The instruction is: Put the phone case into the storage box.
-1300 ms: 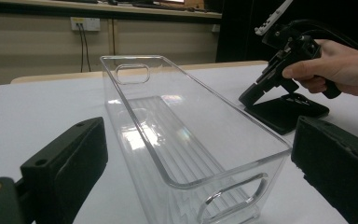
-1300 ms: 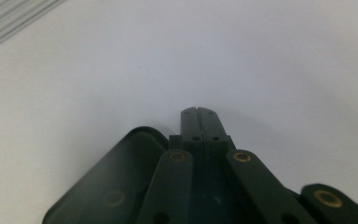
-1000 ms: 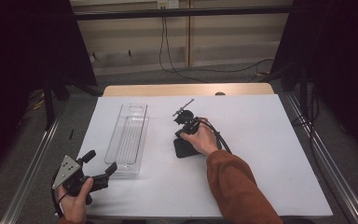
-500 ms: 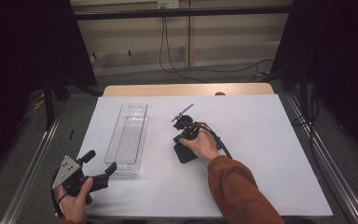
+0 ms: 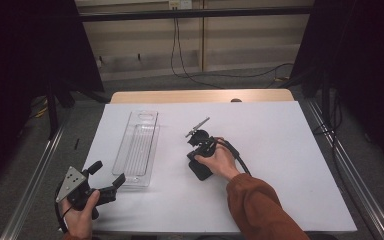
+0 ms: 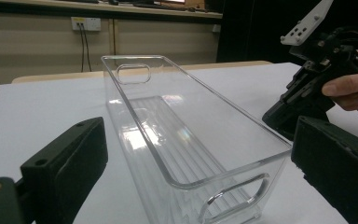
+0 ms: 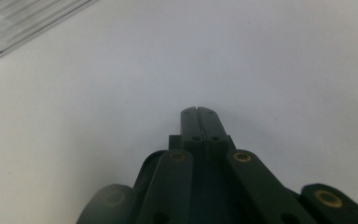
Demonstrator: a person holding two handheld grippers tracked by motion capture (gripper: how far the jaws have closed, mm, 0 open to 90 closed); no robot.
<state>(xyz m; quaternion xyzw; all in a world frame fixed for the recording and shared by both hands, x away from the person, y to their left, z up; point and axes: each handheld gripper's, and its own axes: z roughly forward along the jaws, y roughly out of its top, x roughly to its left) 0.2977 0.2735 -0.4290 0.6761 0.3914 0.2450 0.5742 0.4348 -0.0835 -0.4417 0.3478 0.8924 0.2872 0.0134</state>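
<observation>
Clearly, what we have on the white table [image 5: 280, 165] is a long, clear plastic bin [image 5: 139, 147] with ribbed floor, upright walls, rounded corners and an oval handle cut-out at each short end. We see it lying lengthwise on the left half of the tabletop, open side up, with nothing inside it. In the left gripper view the same bin [image 6: 186, 140] runs away from the camera, its near end wall standing between the two black jaws.

Our left gripper [image 5: 107, 174] sits at the near left corner of the table, held low in the left hand [image 5: 80, 212], its grey three-cornered plate on top and its nose aimed at the bin's near end. Its jaws stand wide apart, one on each side of that end of the bin, and we cannot see either pad pressing on the plastic; they hold nothing.

Our right gripper [image 5: 199, 169] is near the middle of the table, just to the right of the bin and apart from it, gripped by the right hand [image 5: 219, 161] with an orange-brown sleeve behind it. It tilts steeply down toward the white surface. In the right gripper view its jaws [image 7: 198, 122] are pressed fully together, with nothing between them, over bare tabletop.
</observation>
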